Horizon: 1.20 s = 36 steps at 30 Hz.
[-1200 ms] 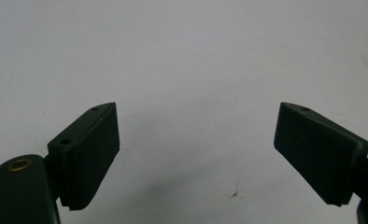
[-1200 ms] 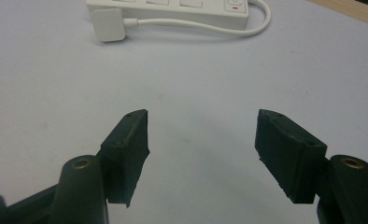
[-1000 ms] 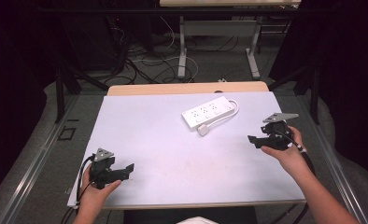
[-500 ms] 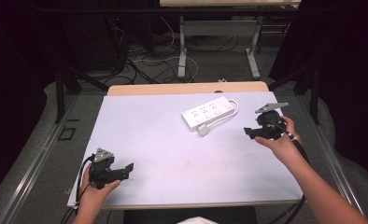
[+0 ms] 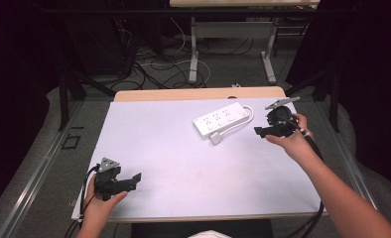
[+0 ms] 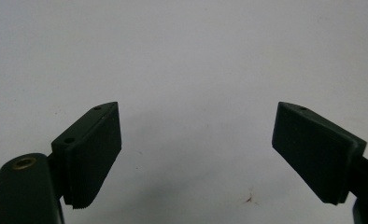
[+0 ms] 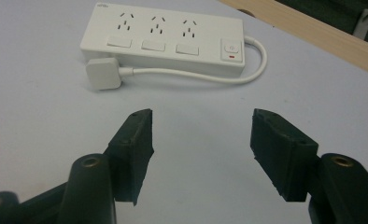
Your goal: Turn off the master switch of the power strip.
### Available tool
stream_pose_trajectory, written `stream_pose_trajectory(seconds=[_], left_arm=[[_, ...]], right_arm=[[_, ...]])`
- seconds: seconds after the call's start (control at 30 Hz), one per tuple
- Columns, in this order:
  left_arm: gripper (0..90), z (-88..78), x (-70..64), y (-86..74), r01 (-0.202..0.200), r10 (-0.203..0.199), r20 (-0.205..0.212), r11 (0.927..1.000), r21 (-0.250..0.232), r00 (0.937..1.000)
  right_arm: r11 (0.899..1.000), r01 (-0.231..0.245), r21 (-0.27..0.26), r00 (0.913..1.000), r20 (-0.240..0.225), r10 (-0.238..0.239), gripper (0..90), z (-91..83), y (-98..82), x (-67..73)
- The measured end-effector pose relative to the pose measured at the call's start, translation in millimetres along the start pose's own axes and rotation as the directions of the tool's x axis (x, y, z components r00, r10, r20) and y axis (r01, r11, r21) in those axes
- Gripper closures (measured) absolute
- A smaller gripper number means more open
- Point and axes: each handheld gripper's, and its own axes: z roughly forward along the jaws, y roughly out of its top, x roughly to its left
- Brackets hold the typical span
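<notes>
Right gripper [image 5: 261,131] near power strip [image 5: 221,119] at far right of table [image 5: 159,139], jaws apart, just been closing slightly, nothing between. Left gripper [image 5: 134,179] near-left, jaws spread, empty.

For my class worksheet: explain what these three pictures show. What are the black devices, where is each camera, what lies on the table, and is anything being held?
A person sits at a table with a white surface, holding a two-jaw tool in each hand. The high view looks down from above the person. The other two views come from cameras riding on the tools, looking along their black jaws.

The left hand-held gripper rests near the table's front edge; in the left gripper view its jaws stand apart over bare table, holding nothing.

The right hand-held gripper is beside a white power strip. In the right gripper view the jaws are open and empty, pointing at the strip, whose cord loops round to its white plug.
</notes>
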Motion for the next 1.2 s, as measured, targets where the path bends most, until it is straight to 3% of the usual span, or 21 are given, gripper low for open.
stream_pose_trajectory(seconds=[0.1,0.17,0.63,0.8,0.93,1.2], left_arm=[[15.8,-0.2,0.3,0.2,0.003,-0.003,-0.001,0.9999,0.012,1.0],[15.8,2.4,-0.5,-0.7,0.012,-0.012,-0.017,0.9999,-0.009,0.9998],[14.7,1.2,-0.2,-0.4,0.013,-0.013,-0.002,0.9999,0.0,0.9999],[14.1,0.8,0.2,0.0,0.011,-0.01,-0.005,0.9999,0.003,0.9999],[13.1,2.2,0.7,-0.9,0.016,-0.016,-0.008,0.9997,-0.018,0.9998],[11.2,2.3,0.8,-0.5,0.01,-0.01,-0.003,0.9999,-0.006,0.9999]], right_arm=[[1.0,-0.001,-0.005,1.0,0.008,0.001,38.4,0.6,3.3,-0.2],[1.0,-0.006,-0.01,1.0,0.005,0.006,38.4,2.6,8.9,-1.8],[0.999,-0.036,-0.032,0.9993,0.008,0.037,44.4,15.9,29.7,-2.9],[0.999,-0.026,-0.029,0.9995,0.019,0.026,49.4,21.4,35.7,-7.2],[0.999,-0.038,-0.023,0.9991,0.017,0.039,53.8,23.3,39.0,-10.8],[0.997,-0.066,-0.049,0.9969,0.039,0.068,60.5,27.4,47.1,-17.6]])
